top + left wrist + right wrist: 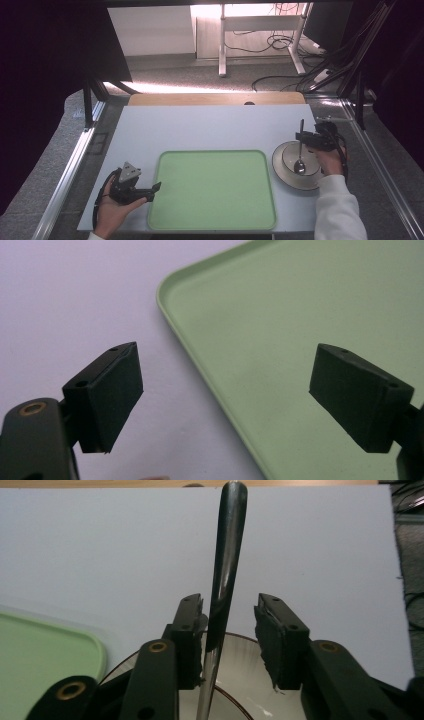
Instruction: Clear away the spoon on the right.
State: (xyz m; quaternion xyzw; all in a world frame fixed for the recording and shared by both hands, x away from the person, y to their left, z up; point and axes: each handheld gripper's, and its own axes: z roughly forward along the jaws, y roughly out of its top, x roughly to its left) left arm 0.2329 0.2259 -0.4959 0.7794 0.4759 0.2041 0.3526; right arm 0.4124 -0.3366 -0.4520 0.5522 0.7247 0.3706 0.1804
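Observation:
A metal spoon (299,162) rests in a white bowl (290,156) on a brown-rimmed plate (281,172) at the table's right, with its handle pointing away from the person. My right gripper (302,136) straddles that handle. In the right gripper view the spoon handle (227,540) stands between the jaws of this gripper (230,601), close against the left pad, with a gap to the right pad, above the bowl (245,680). My left gripper (154,191) rests at the left edge of the green tray (215,190). Its jaws (225,370) stand wide open with nothing between them.
The bare green tray (300,315) takes up the near middle of the pale table (200,127); its corner (40,650) lies left of the plate. A wooden strip (215,98) runs along the table's far edge. Metal frame rails flank both sides.

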